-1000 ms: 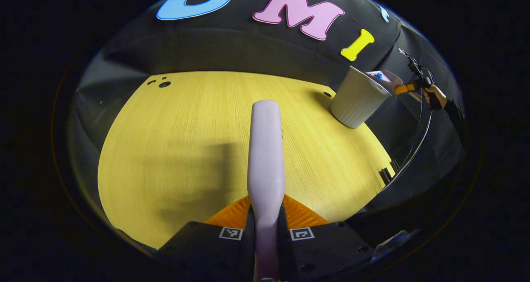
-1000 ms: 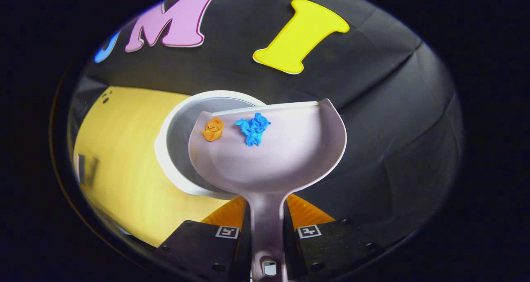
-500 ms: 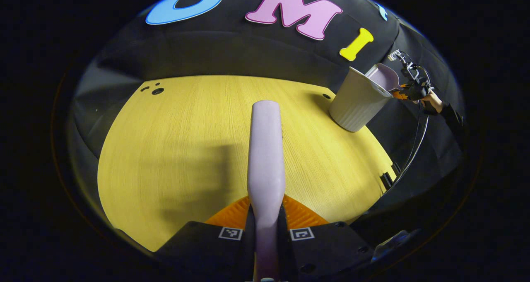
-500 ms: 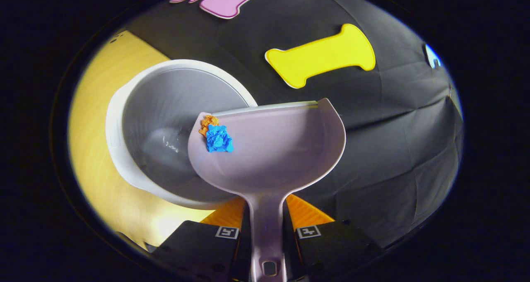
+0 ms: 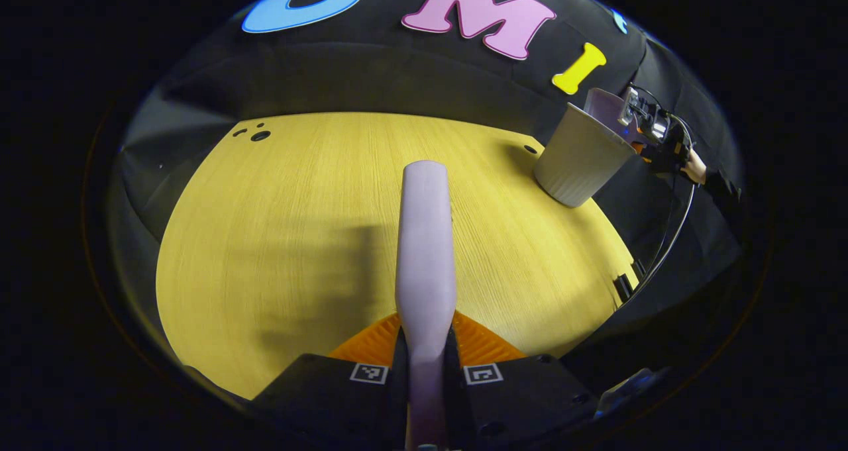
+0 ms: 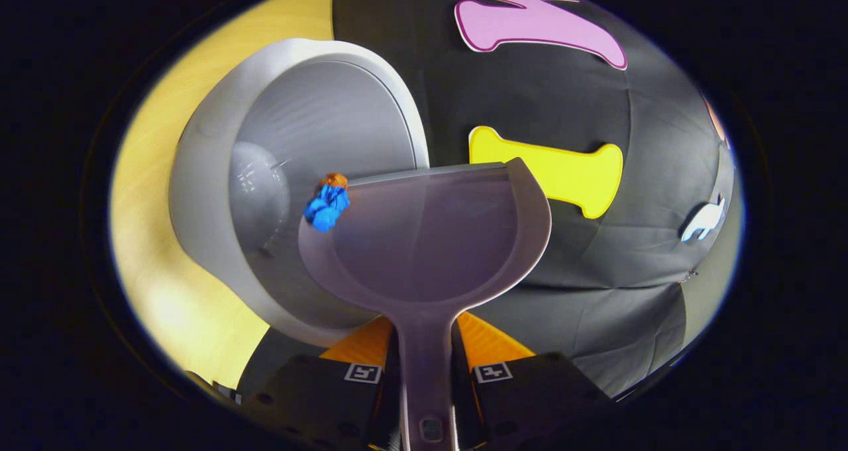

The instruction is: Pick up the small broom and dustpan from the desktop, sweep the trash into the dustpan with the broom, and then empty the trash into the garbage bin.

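Right tool (image 6: 424,365) is clamping the dustpan (image 6: 430,239) handle, tipping it over the garbage bin (image 6: 199,173) at frame left; blue trash (image 6: 326,207) and an orange scrap (image 6: 335,179) are clinging to the dustpan's left corner and may be falling outside the rim. Left tool (image 5: 425,365) is clamping the broom (image 5: 426,239) at centre frame above the counter (image 5: 265,239).

Tilted dustpan (image 6: 424,239) spills trash (image 6: 326,206) over bin (image 6: 199,193).

Smooth, semi-glossy lilac plastic dustpan (image 6: 430,239) carrying crumpled blue paper (image 6: 324,209) and an orange scrap (image 6: 336,180), above a ribbed matt grey plastic bin (image 5: 580,159); matt wood-grain desktop (image 5: 298,226) beneath a smooth plastic broom handle (image 5: 426,252)
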The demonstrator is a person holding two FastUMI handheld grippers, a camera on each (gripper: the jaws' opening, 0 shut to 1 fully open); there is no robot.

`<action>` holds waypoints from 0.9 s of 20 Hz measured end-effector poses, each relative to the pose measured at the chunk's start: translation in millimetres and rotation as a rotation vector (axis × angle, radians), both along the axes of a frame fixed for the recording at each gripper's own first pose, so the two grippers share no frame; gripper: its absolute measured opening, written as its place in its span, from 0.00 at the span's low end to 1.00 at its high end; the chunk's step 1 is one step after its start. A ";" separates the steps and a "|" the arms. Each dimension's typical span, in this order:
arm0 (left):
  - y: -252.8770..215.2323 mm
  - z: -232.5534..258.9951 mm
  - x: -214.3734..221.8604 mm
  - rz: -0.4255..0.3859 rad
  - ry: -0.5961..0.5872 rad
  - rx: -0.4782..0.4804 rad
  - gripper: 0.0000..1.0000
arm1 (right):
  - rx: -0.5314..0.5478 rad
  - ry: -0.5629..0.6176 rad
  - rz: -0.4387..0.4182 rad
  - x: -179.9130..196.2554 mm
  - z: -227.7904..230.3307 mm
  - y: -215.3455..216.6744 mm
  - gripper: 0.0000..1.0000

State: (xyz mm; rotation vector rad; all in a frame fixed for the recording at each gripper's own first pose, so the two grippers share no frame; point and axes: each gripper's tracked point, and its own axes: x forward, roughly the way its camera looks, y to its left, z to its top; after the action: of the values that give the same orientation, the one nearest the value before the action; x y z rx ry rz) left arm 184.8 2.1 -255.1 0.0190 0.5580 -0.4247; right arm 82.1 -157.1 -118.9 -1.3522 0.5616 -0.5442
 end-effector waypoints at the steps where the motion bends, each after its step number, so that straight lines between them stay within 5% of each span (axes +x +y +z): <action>1: 0.3 3.0 -0.3 0.004 -0.004 -0.005 0.27 | -0.007 0.003 0.001 2.1 -0.7 3.6 0.36; 7: 3.9 8.6 1.2 0.036 -0.033 -0.016 0.26 | 0.065 -0.004 -0.023 1.0 -3.5 5.3 0.36; 18: 3.0 26.7 3.5 0.071 -0.098 -0.034 0.27 | 0.569 -0.216 -0.107 -20.6 7.3 10.1 0.36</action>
State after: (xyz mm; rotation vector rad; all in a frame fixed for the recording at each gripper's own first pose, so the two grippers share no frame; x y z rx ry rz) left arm 188.3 5.1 -228.4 -0.0124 0.4534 -0.3625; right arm 61.5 -147.0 -111.5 -0.7178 0.5590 -0.5555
